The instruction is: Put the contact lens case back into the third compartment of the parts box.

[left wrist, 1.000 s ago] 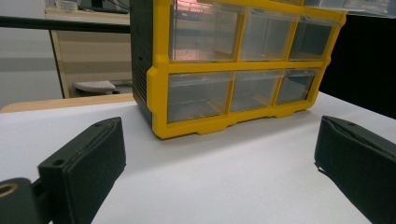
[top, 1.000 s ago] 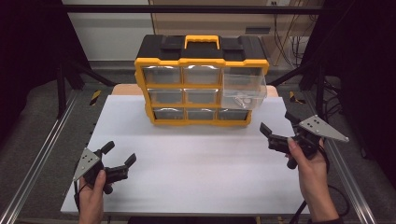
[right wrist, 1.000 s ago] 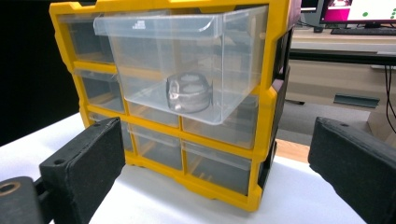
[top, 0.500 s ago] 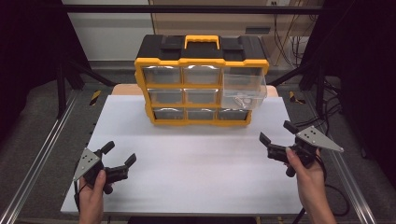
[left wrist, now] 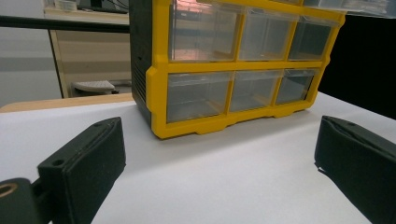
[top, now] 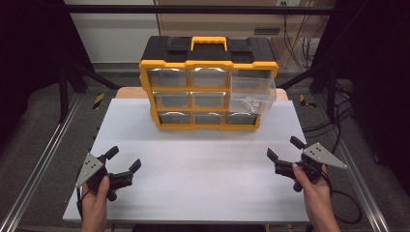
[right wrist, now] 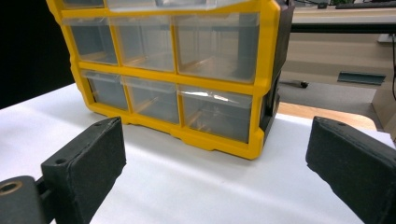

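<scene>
Right hand-held gripper (top: 285, 149) lowered, nearer table (top: 203, 193), jaws wide, empty; left hand-held gripper (top: 123, 159) unmoved, open.

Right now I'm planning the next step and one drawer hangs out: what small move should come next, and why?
Probably bring the right gripper forward and up to the pulled-out top-right drawer of the yellow organizer. It is the nearer gripper, its jaws are open and empty, and every other drawer sits flush. The left gripper can wait, open, on the white table.
</scene>
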